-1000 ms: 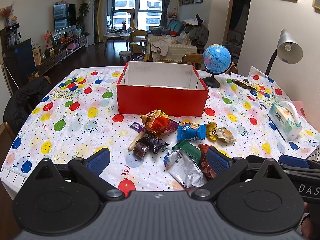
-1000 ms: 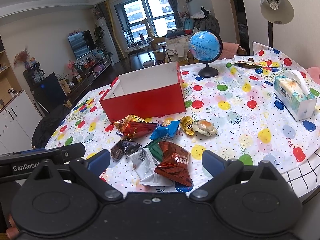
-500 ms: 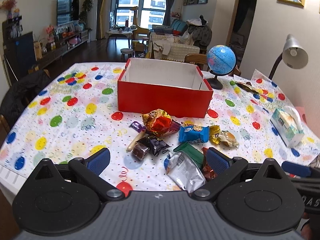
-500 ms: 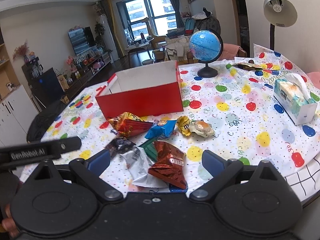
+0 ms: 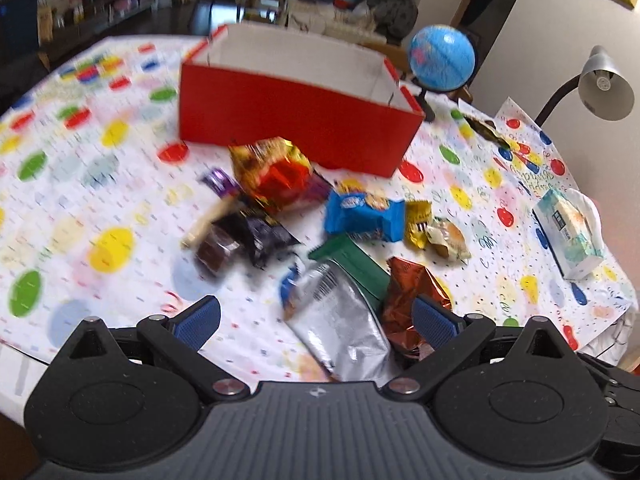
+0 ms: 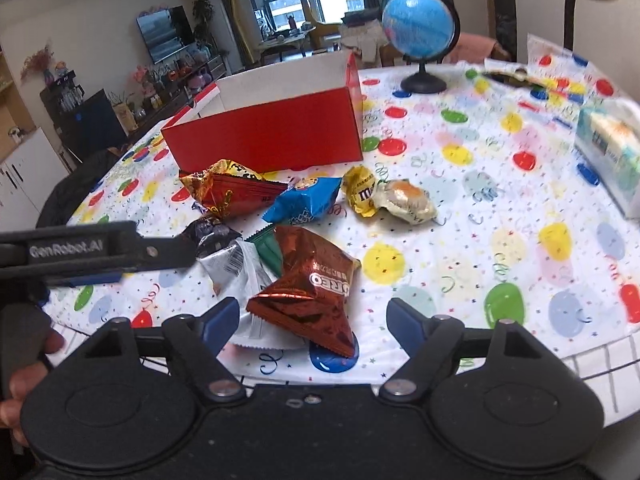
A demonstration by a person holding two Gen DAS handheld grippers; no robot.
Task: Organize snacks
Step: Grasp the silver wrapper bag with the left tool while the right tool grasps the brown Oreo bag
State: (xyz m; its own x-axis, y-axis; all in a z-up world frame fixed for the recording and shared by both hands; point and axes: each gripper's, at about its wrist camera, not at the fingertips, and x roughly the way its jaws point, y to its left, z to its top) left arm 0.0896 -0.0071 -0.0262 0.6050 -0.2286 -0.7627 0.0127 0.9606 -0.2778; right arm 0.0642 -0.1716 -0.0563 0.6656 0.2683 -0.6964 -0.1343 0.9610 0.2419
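A pile of snack packets lies on the balloon-print tablecloth in front of an open red box (image 5: pixel 296 120) (image 6: pixel 272 136). My left gripper (image 5: pixel 316 320) is open just above the near end of the pile, with a silver packet (image 5: pixel 344 320) between its fingers, untouched. A brown Oreo packet (image 6: pixel 312 284) lies between the pads of my right gripper (image 6: pixel 312 320), whose jaws are closing without pressing on it. One of the left gripper's fingers (image 6: pixel 160 250) reaches in from the left over the dark packets. Further back lie a red-gold bag (image 6: pixel 236 192), a blue packet (image 6: pixel 308 200) and a yellow packet (image 6: pixel 360 192).
A blue globe (image 6: pixel 420 28) stands behind the box on the right. A tissue box (image 6: pixel 608 148) sits near the table's right edge, with a desk lamp (image 5: pixel 604 88) beyond it. The table's near edge runs just under both grippers. A hand (image 6: pixel 16 384) grips the left tool.
Both grippers have dropped closer to the snack pile. The right gripper's fingers have drawn nearer together around the Oreo packet. The left gripper's finger now reaches further into the right wrist view.
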